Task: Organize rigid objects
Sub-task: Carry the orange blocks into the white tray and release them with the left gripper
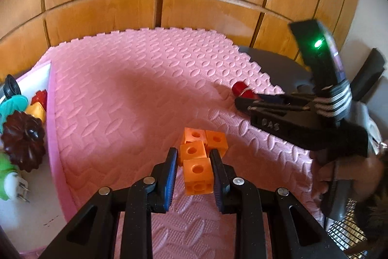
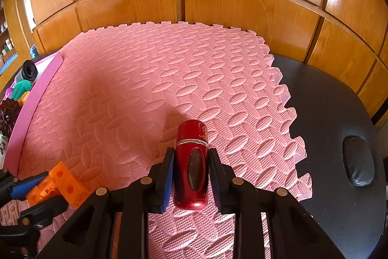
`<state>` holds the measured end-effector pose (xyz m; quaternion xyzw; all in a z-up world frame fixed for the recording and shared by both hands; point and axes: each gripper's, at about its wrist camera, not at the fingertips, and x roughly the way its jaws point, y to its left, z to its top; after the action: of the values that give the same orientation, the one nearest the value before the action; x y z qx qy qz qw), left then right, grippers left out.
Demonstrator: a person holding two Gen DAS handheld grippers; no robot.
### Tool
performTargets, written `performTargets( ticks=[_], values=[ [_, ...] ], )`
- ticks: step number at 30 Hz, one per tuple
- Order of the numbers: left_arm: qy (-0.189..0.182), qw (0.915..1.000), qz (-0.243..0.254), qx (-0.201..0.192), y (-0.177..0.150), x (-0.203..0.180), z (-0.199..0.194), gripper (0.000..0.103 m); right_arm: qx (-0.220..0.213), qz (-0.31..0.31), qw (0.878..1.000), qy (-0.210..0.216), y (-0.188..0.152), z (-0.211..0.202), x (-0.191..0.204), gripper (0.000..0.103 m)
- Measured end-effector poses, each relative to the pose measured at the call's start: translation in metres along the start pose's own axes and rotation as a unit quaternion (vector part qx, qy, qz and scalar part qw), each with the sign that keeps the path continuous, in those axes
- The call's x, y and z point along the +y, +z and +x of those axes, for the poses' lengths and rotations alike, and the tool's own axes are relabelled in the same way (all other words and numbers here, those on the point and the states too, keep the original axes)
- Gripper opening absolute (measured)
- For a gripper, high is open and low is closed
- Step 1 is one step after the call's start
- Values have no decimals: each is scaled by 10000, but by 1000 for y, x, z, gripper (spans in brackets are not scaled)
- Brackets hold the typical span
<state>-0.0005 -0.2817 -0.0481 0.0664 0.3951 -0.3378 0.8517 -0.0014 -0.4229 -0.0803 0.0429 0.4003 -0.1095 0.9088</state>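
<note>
Left hand-held gripper clamps orange cube cluster; right hand-held gripper clamps red cylinder, label unreadable.

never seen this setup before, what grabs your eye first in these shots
The pink foam mat fills both views, against wood panelling. At its near edge, the left gripper is shut on a cluster of orange cubes, and the right gripper on a red metallic bottle. A bin of toys sits far left.
</note>
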Motion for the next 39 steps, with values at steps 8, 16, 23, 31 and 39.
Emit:
performTargets(
  ticks=[8,16,23,31,39],
  values=[
    [-181,9992,-216,-296,10,9,-38,26,-2,8,10000,3,0,-1,0,27],
    [90,9975,-368,-599,16,30,-83,26,-4,10,10000,1,0,-1,0,27],
    [612,9930,-486,-883,14,55,-119,26,-5,11,10000,0,0,-1,0,27],
    [1279,9843,-807,-914,1,97,-143,26,-6,10,10000,-4,0,-1,0,27],
    [1682,9744,-1256,-809,-20,141,-154,26,-11,11,10000,-8,0,-1,1,27]
  ],
)
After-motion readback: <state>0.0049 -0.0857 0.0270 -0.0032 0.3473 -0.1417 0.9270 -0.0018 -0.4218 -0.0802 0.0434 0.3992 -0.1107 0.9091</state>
